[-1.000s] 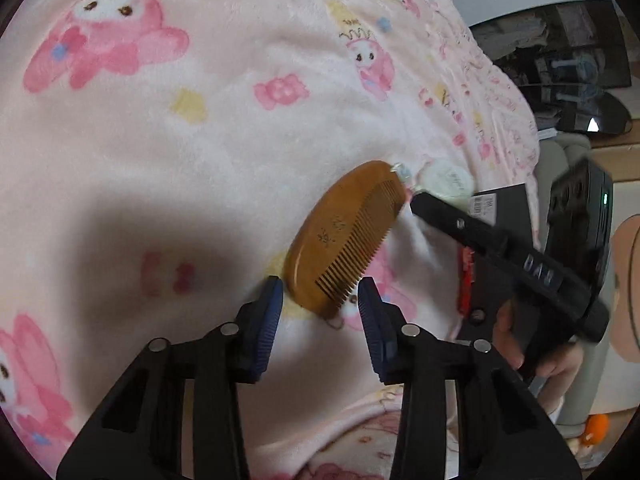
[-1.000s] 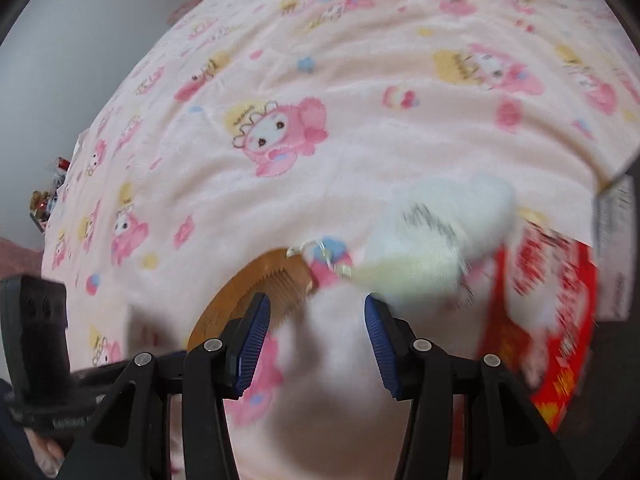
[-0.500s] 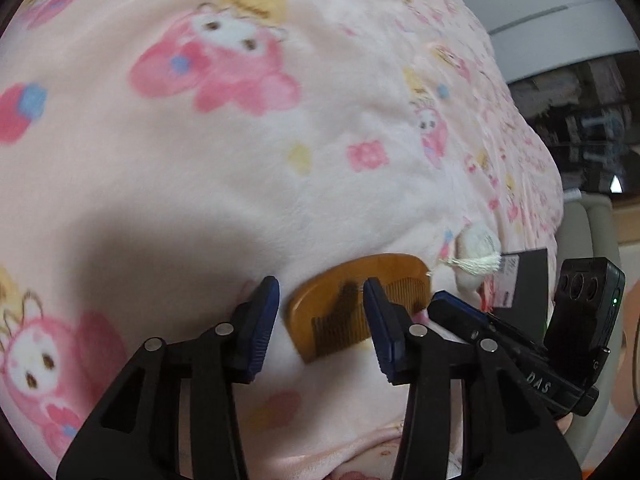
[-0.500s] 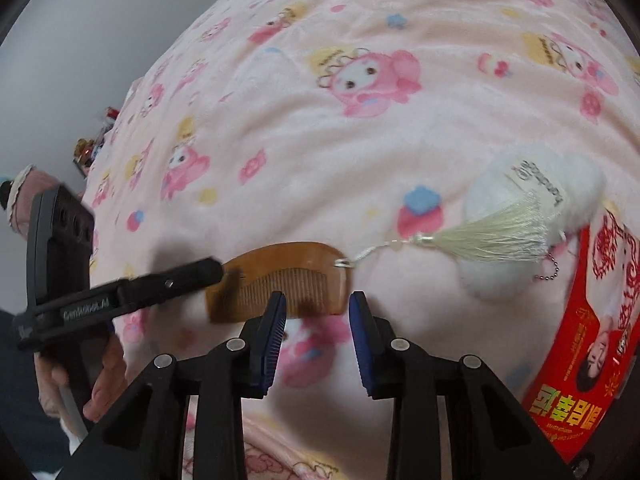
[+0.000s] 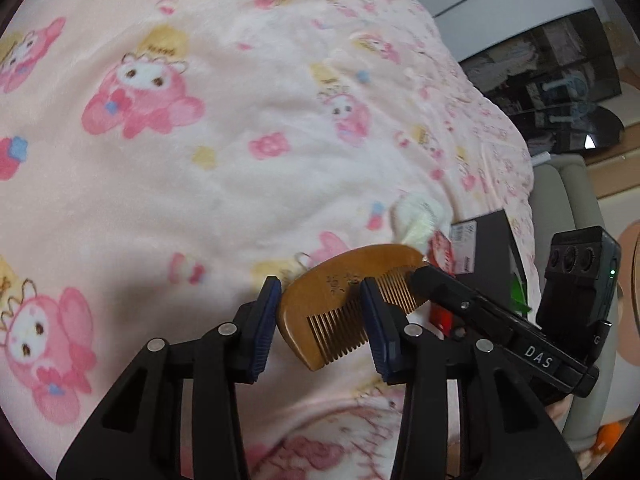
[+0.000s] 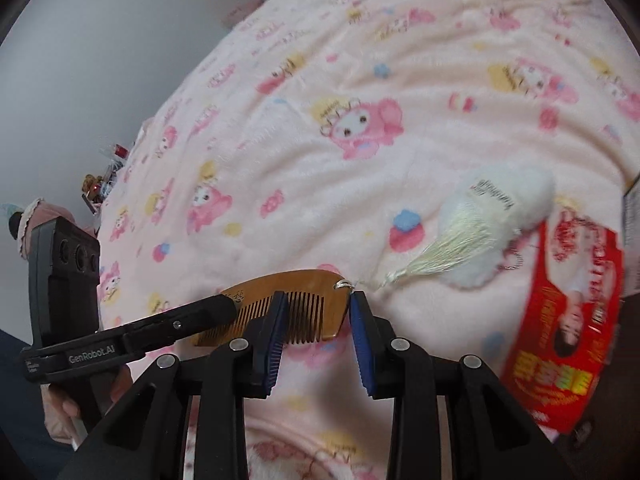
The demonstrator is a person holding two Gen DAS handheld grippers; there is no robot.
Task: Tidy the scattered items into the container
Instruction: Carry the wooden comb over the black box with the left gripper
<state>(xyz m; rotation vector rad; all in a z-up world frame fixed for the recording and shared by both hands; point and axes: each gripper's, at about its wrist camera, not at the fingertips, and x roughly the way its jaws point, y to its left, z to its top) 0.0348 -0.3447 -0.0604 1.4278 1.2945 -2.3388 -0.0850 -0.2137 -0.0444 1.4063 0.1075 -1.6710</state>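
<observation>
A brown wooden comb [image 5: 340, 300] [image 6: 296, 304] with a cream tassel [image 6: 440, 252] is on the pink cartoon blanket. My left gripper [image 5: 320, 316] has its jaws around the comb's left end, one finger on each side. My right gripper [image 6: 316, 328] has its jaws around the comb's right end by the tassel ring. Whether either grips it firmly is unclear. A white fluffy pom-pom [image 6: 504, 220] [image 5: 420, 216] lies beyond the tassel.
A red printed packet [image 6: 568, 328] lies at the right, by a dark box [image 5: 488, 248] at the blanket's edge. The pink blanket [image 5: 200, 160] covers the whole bed. A grey wall [image 6: 80, 60] is on the far left.
Both grippers have closed in on the comb from opposite ends. The comb now sits between both pairs of fingers, and it looks slightly lifted and tilted.
</observation>
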